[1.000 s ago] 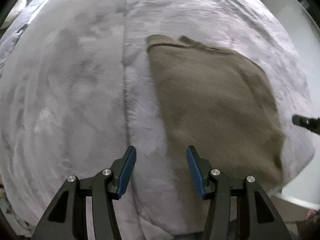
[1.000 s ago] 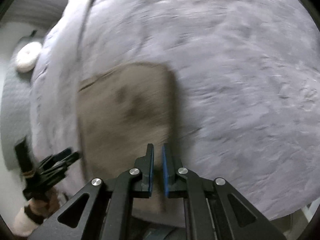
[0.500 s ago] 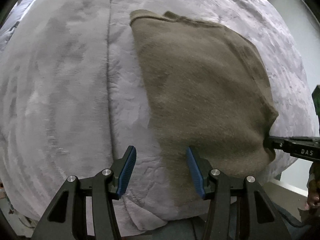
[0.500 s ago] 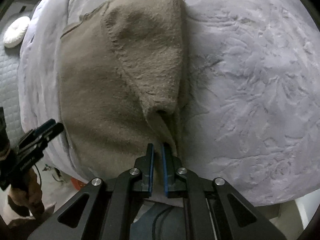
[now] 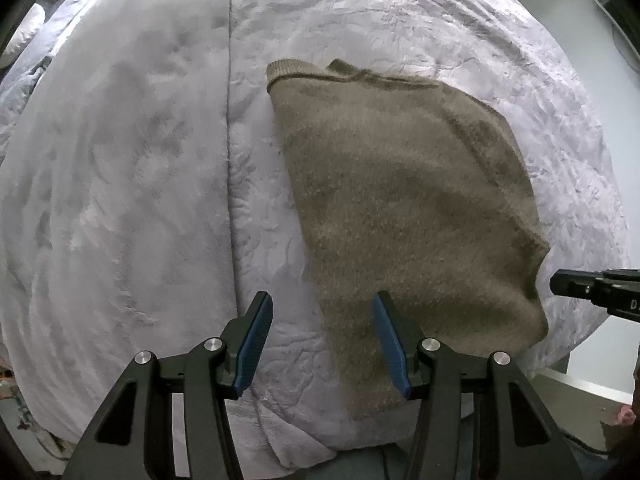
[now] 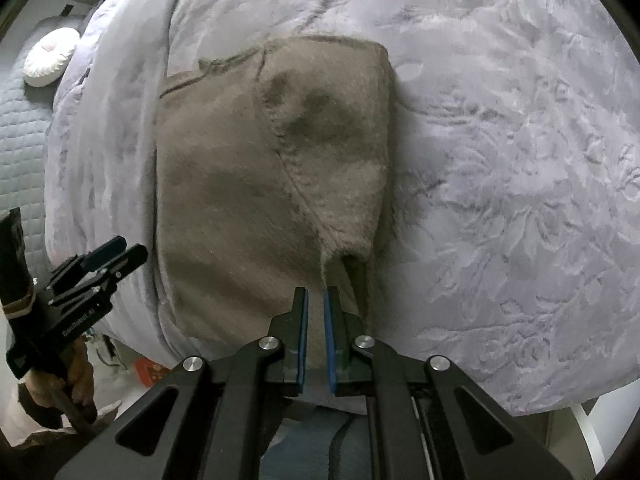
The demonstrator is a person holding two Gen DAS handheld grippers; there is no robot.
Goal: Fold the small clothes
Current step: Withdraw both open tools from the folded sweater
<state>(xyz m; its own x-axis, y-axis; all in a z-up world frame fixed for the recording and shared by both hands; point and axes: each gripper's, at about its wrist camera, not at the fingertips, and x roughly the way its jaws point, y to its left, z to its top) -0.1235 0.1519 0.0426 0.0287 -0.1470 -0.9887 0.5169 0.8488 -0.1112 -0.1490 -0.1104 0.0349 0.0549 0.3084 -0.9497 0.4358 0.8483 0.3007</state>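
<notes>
Right gripper backed off sweater, nearly closed, empty; left gripper half-open, empty, sweater at 1 o'clock.

Sweater: brown knitted cloth, fuzzy, matt; a ribbed band is seen at one edge.
Blanket: pale grey plush cloth, soft nap, embossed pattern.
Left gripper: matt black plastic, ridged blue pads, shiny metal pins.
Cushion: white pleated cloth.
</notes>
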